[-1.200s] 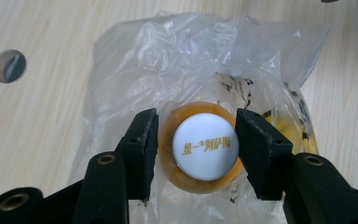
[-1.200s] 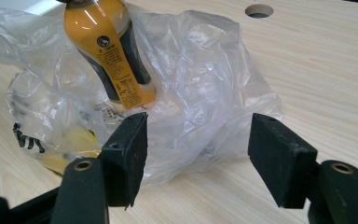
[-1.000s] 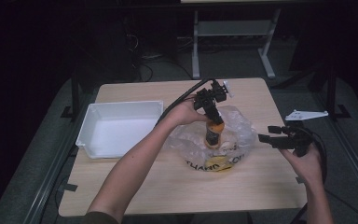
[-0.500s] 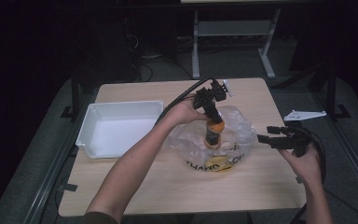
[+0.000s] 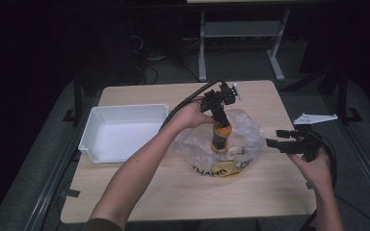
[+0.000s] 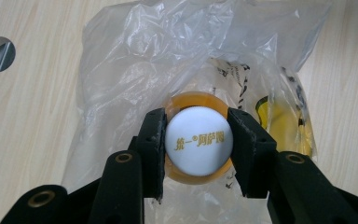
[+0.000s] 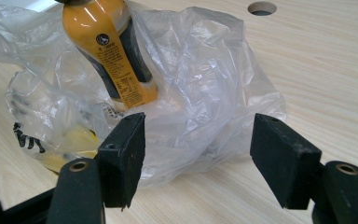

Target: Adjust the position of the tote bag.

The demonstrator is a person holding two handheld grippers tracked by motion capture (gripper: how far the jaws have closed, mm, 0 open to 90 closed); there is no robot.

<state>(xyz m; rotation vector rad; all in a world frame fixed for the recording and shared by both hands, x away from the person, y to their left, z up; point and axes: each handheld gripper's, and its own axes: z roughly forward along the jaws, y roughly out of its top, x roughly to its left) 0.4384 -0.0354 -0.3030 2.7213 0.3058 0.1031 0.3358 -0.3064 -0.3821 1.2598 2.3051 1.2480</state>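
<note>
Your left gripper (image 5: 218, 114) points straight down and is clamped on the white cap (image 6: 199, 140) of an orange bottle (image 5: 219, 136). In the left gripper view a black pad presses each side of the cap, at 9 and 3 o'clock, with the bottle's orange shoulder ringing it below. The cap carries gold printed characters.

The bottle hangs upright with its lower part inside the mouth of a clear plastic bag (image 5: 241, 139), near table centre, slightly toward 3 o'clock. In the right gripper view the bottle (image 7: 112, 56) tilts a little, with a dark label panel and small print on its side. Whether its base touches the table can't be told. The bag is crumpled, with black lettering on it, and holds something yellow (image 5: 221, 166) at its 6 o'clock end; can't tell what that is.

Your right gripper (image 5: 282, 142) is held at the table's 3 o'clock edge, jaws spread wide, nothing between them, aimed toward the bag. In the right gripper view the bag's near edge (image 7: 205, 107) lies just beyond the jaw tips, not touching.

A white tray (image 5: 125, 108) sits on the wooden table (image 5: 173, 202) at 9 o'clock, well apart from the bag. A round hole (image 7: 261, 8) shows in the tabletop beyond the bag.
</note>
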